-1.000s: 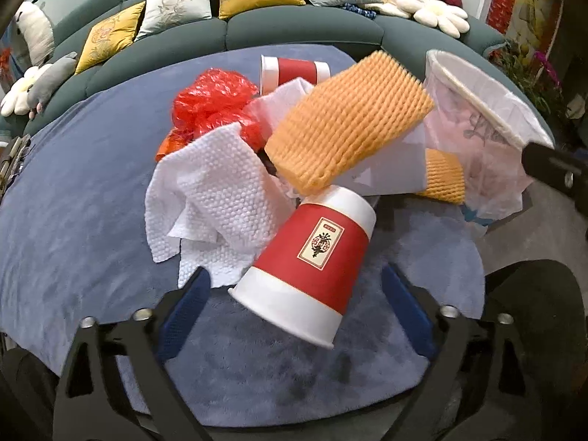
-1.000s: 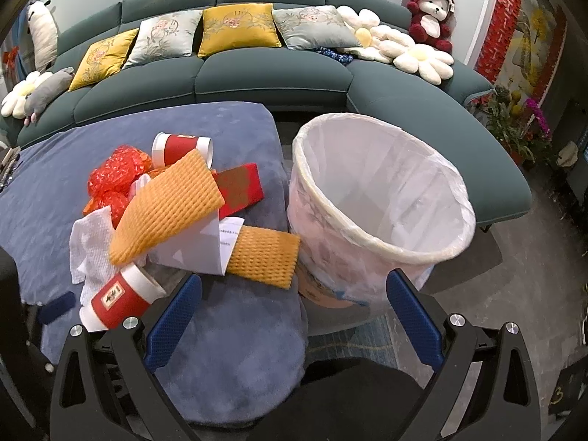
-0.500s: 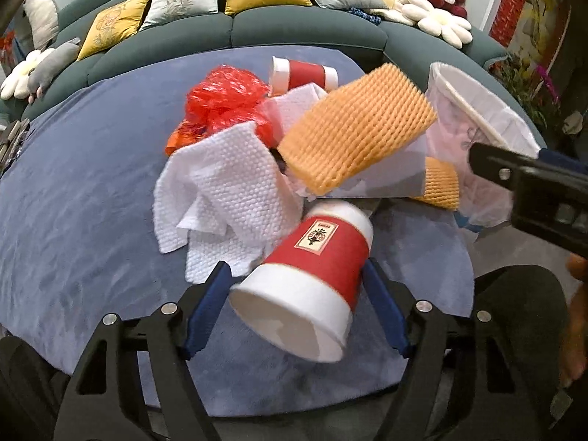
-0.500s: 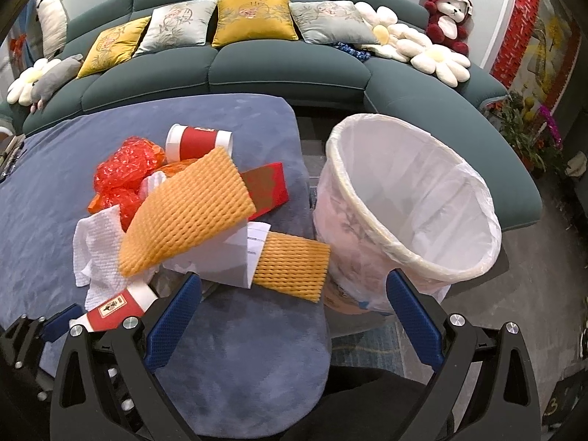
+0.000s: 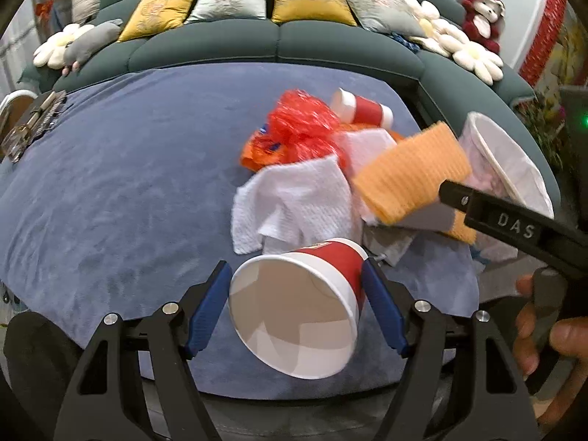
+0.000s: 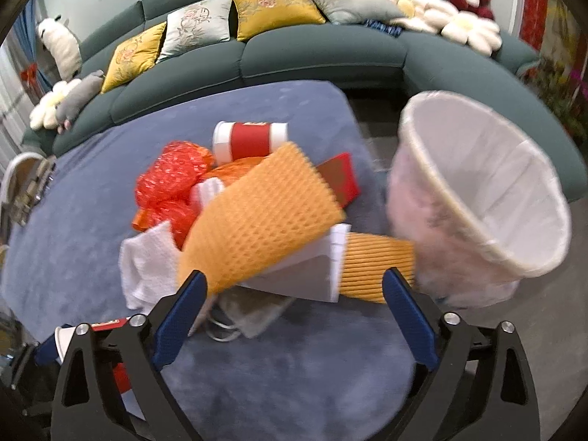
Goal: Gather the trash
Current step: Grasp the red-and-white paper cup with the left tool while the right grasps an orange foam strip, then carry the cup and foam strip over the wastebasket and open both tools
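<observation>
Trash lies heaped toward the right edge of the blue-covered worktop (image 5: 121, 198). One red paper cup (image 5: 305, 305) sits on its side between the left gripper (image 5: 297, 294) fingers, mouth toward the camera, both blue pads against its walls: the fingers hold it, near the worktop's front edge. Just behind it a white paper towel (image 5: 294, 202) lies crumpled, with red plastic wrap (image 5: 301, 128) past that and a second red cup (image 6: 250, 139) on its side at the far end of the heap. An orange foam net (image 6: 257, 217) rests across the pile over a white paper sheet (image 6: 305, 272), and a smaller orange net (image 6: 375, 272) lies beside it at the right edge. A red packet (image 6: 340, 180) shows behind the big net. The right gripper (image 6: 294, 297) hovers over the nets; its fingers stand wide, have just been closing a little, and grip nothing. A bin lined with a white bag (image 6: 477, 191) stands just off the right edge. A green sofa (image 6: 323, 47) curves behind.
</observation>
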Demonstrator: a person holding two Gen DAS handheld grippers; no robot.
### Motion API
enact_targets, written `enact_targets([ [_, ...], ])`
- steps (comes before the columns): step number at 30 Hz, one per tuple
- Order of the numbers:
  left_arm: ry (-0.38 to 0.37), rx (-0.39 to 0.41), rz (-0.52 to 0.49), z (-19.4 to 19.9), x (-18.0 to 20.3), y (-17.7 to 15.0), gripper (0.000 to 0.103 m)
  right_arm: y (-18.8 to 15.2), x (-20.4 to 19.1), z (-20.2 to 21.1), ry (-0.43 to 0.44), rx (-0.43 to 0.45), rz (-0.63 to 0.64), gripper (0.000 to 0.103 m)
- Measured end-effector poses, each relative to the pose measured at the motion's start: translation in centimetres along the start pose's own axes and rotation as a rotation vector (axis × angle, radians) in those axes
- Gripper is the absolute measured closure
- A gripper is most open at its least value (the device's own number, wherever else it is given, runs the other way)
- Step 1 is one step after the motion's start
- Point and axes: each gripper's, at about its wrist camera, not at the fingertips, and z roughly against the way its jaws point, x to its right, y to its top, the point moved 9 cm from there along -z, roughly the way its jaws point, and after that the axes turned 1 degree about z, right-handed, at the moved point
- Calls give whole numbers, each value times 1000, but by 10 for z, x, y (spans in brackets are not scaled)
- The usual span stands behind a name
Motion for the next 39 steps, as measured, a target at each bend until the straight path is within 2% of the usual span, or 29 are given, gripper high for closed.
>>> enact_targets([
  [3, 12, 7, 23, 0, -8, 7, 34, 0, -12, -12, 60, -25, -32, 21],
  [6, 13, 5, 48, -3, -16, 12, 34, 1, -22, -23, 76, -33, -33, 24],
  [9, 19, 5, 58, -5, -20, 15, 34, 4, -30, -32, 78, -34, -17, 33],
  [12, 21, 1, 68, -6, -22, 18, 34, 5, -36, -38, 87, -47, -12, 66],
  [13, 22, -2, 69, -6, -23, 19, 34, 5, -35, -38, 94, -50, -15, 70],
  [15, 23, -1, 70, -5, -22, 21, 34, 8, -36, -33, 113, -41, -17, 86],
  [22, 12, 25, 43, 6, -5, 34, 34, 24, -24, 9, 136, 37, -3, 92],
  [27, -12, 56, -16, 14, 33, 51, 34, 45, 5, 46, 112, 112, -19, 92],
  [32, -79, 87, -87, 17, 96, 76, 34, 62, 54, 66, 53, 166, -47, 92],
  [39, -161, 93, -172, -1, 195, 103, 34, 75, 131, 68, -40, 184, -100, 92],
])
